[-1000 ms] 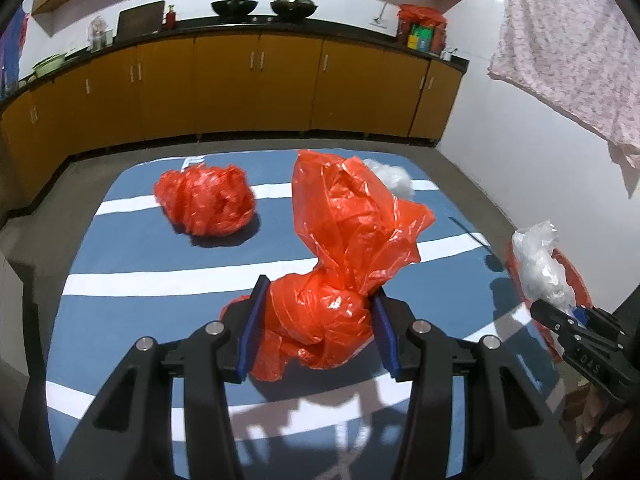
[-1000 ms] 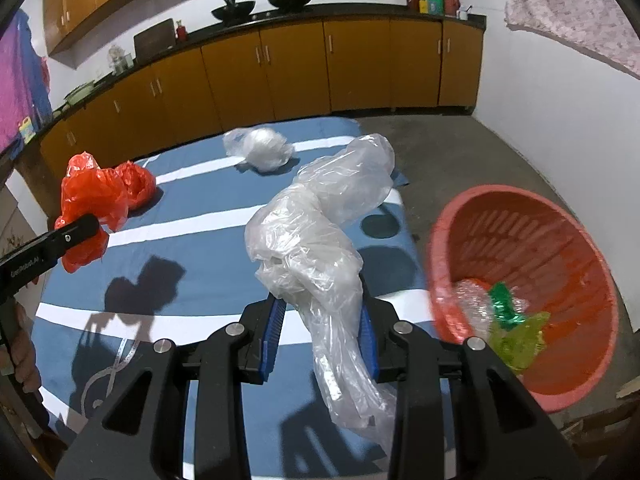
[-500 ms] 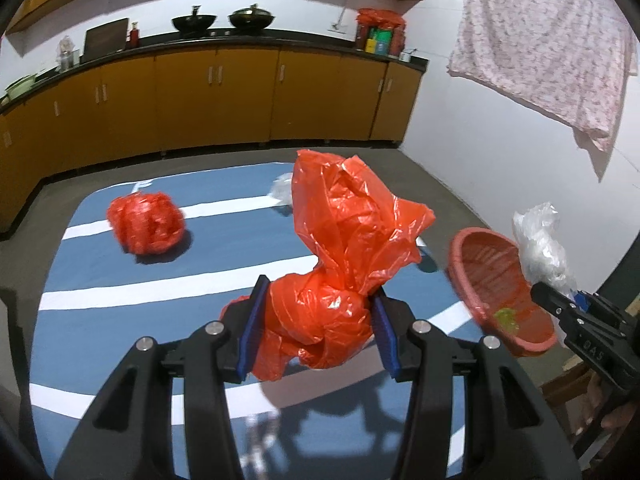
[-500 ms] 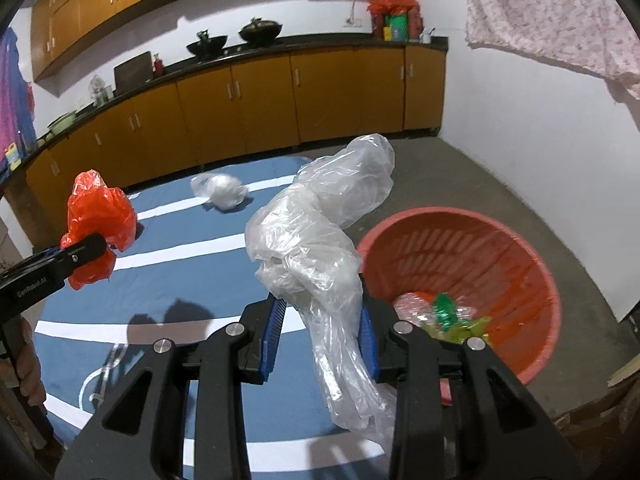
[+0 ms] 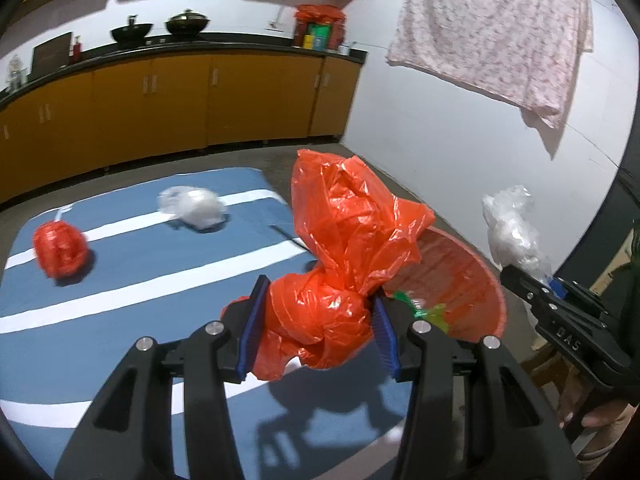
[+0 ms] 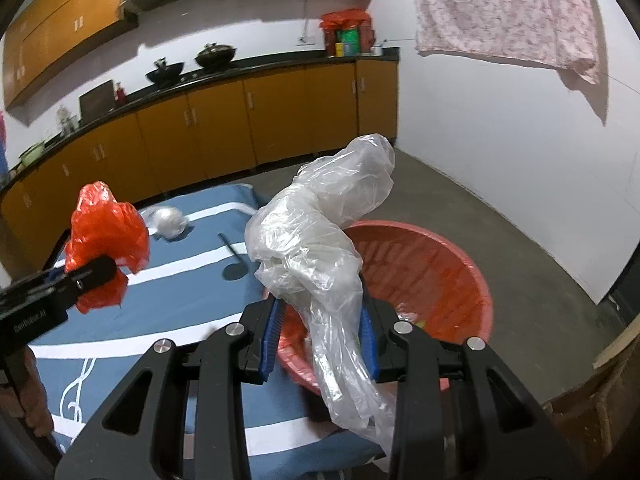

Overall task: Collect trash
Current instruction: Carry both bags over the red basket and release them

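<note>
Clamping a crumpled orange plastic bag (image 5: 336, 276) in the left gripper (image 5: 318, 334) jaws and a crumpled clear plastic bag (image 6: 320, 248) in the right gripper (image 6: 320, 338) jaws, both hang just beside the round red plastic basin (image 6: 448, 268) holding trash, seemingly ready to drop in.

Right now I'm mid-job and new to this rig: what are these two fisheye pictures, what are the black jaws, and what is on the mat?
No robot arm here: a person carries a hand-held gripper in each hand, with a camera looking along its fingers. The left view shows the left gripper, its jaws closed on a crumpled red plastic bag. The right view shows the right gripper, closed on a clear plastic bag. Each gripper also shows at the edge of the other's picture. On the blue striped mat lie a red bag bundle and a clear bag bundle. Beside the mat stands a red basket with some trash already inside.
</note>
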A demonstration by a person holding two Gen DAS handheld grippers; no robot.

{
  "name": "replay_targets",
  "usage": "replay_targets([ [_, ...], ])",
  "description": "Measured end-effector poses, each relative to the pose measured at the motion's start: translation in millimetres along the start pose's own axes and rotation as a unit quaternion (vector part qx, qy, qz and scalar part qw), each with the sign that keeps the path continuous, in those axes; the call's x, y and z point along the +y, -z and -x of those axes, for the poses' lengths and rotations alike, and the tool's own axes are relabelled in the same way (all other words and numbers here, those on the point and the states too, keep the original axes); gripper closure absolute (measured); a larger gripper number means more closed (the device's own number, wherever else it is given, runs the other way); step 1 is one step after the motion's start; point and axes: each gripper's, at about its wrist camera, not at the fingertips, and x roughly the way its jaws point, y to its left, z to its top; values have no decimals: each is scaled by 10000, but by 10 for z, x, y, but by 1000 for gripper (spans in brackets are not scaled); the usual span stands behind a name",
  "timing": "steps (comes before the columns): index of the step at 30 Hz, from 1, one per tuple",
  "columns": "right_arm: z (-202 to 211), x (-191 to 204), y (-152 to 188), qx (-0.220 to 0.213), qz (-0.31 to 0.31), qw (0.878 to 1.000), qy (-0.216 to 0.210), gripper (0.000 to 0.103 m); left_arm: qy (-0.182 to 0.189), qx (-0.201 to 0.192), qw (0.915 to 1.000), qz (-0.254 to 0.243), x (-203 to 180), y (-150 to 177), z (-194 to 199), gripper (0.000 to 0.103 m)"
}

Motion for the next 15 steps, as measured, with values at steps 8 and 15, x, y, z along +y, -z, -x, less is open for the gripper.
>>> replay_targets([
  [8,-52,-275,-26,-35,-261,9995,179,69,384,98,9990,-207,-428,-71,-284,55],
  [15,-143,-444,-25,-10,-496,9985,218,69,600,225,9977,-228,-646,-118,-555,55],
])
